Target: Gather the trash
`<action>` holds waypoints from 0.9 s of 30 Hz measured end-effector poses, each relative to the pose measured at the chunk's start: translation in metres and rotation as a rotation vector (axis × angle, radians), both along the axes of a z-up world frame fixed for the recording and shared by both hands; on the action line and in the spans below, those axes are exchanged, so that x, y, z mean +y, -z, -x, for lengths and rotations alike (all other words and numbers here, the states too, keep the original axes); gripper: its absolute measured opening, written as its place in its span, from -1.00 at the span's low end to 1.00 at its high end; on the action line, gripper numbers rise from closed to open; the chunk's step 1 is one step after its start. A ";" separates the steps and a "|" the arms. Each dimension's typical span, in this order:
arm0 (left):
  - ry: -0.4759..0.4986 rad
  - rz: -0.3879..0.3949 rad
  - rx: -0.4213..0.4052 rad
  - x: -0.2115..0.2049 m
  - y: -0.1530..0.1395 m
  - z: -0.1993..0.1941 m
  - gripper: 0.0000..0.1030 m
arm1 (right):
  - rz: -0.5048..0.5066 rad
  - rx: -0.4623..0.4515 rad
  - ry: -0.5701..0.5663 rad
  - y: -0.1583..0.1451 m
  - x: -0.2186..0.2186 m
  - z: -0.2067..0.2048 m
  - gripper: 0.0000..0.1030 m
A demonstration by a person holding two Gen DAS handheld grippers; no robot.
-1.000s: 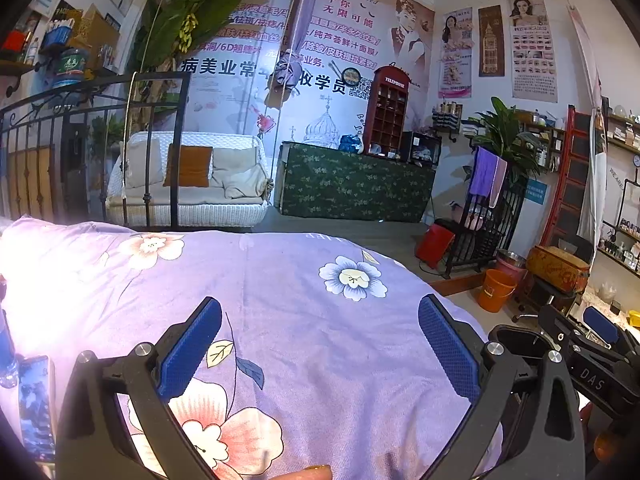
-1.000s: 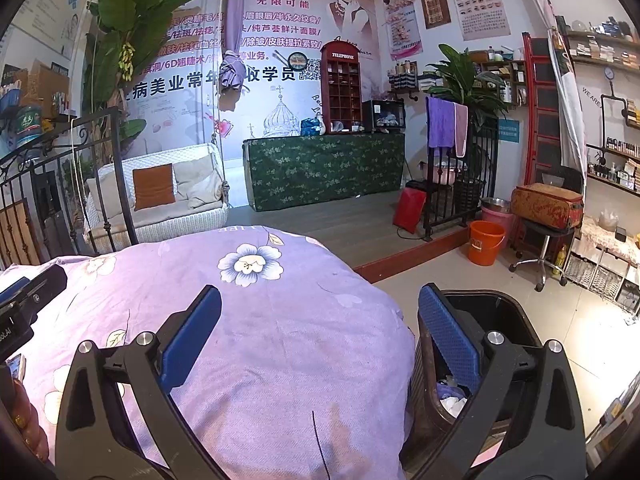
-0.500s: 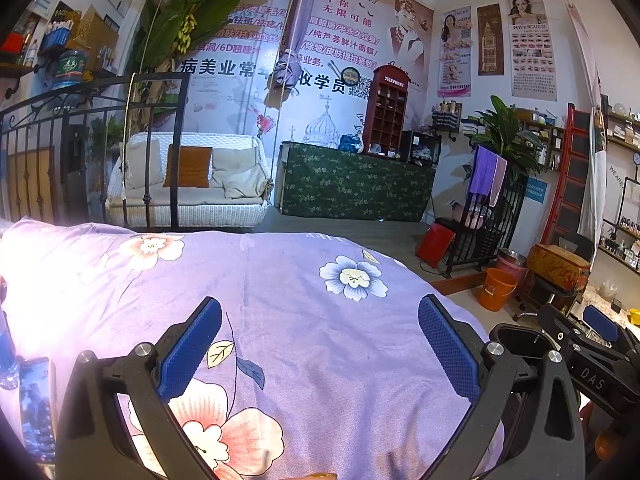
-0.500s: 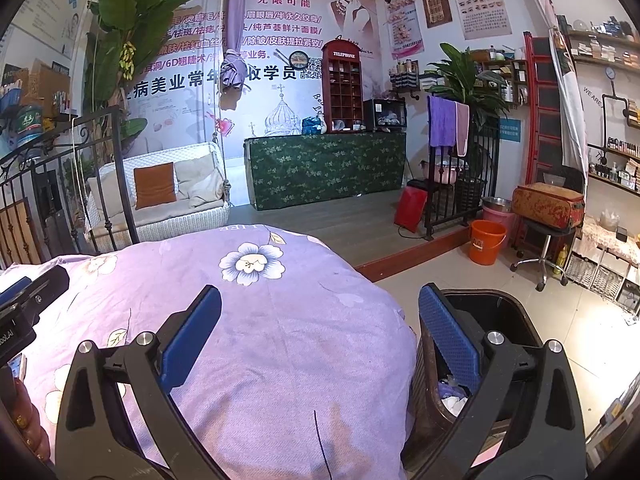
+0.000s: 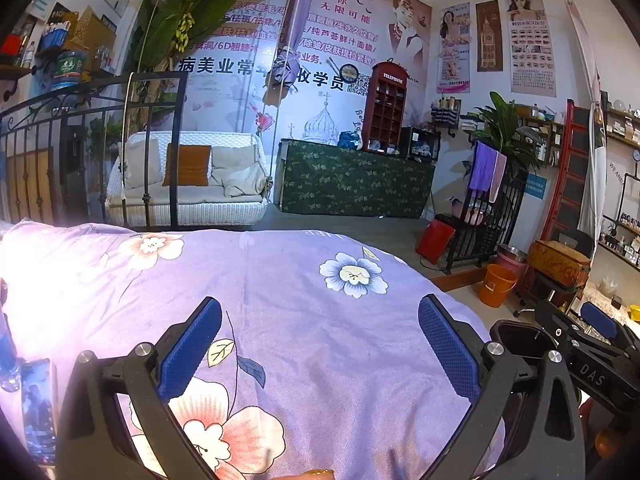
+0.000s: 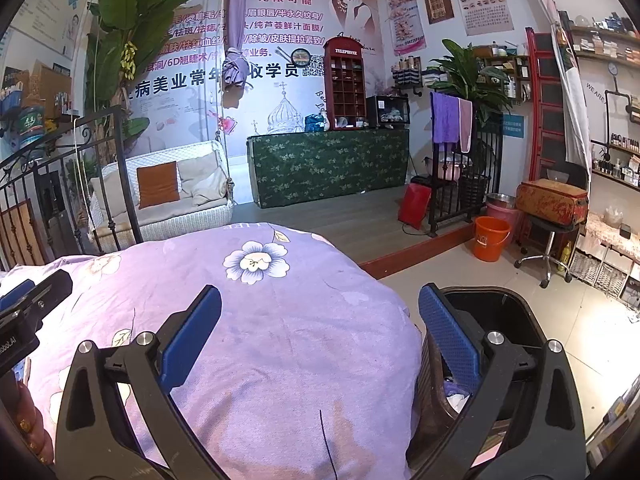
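Both views are bright and mostly sharp in the centre; the fisheye lens bends straight lines strongly near the edges, and the corners fall into black vignette. Strong light from the left burns out the purple bedcover into white glare in the left wrist view; the floor tiles at right also shine; colours look slightly violet.

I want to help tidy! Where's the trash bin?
In the right wrist view the black trash bin stands on the floor at lower right, against the purple bedspread's edge.
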State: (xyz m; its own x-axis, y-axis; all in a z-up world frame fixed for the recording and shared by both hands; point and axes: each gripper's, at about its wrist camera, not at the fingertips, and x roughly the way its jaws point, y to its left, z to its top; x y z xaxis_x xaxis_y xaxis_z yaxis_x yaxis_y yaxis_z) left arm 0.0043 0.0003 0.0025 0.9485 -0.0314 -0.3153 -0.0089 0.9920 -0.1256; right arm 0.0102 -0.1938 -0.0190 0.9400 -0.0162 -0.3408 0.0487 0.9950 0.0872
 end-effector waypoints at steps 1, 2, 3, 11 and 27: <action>0.000 -0.001 0.001 0.000 0.000 0.000 0.88 | 0.000 0.001 0.000 0.000 0.000 0.000 0.89; 0.001 -0.002 0.001 0.000 0.000 0.000 0.88 | 0.000 0.001 0.000 0.000 0.000 0.001 0.89; 0.000 0.000 0.000 -0.001 0.000 0.000 0.88 | -0.001 0.000 0.000 0.000 0.000 0.001 0.89; 0.001 -0.005 0.003 0.000 0.001 0.001 0.88 | -0.005 0.003 0.003 0.001 0.000 0.000 0.89; 0.009 -0.007 0.018 0.000 0.004 -0.001 0.88 | -0.013 0.014 0.013 0.002 -0.001 -0.002 0.89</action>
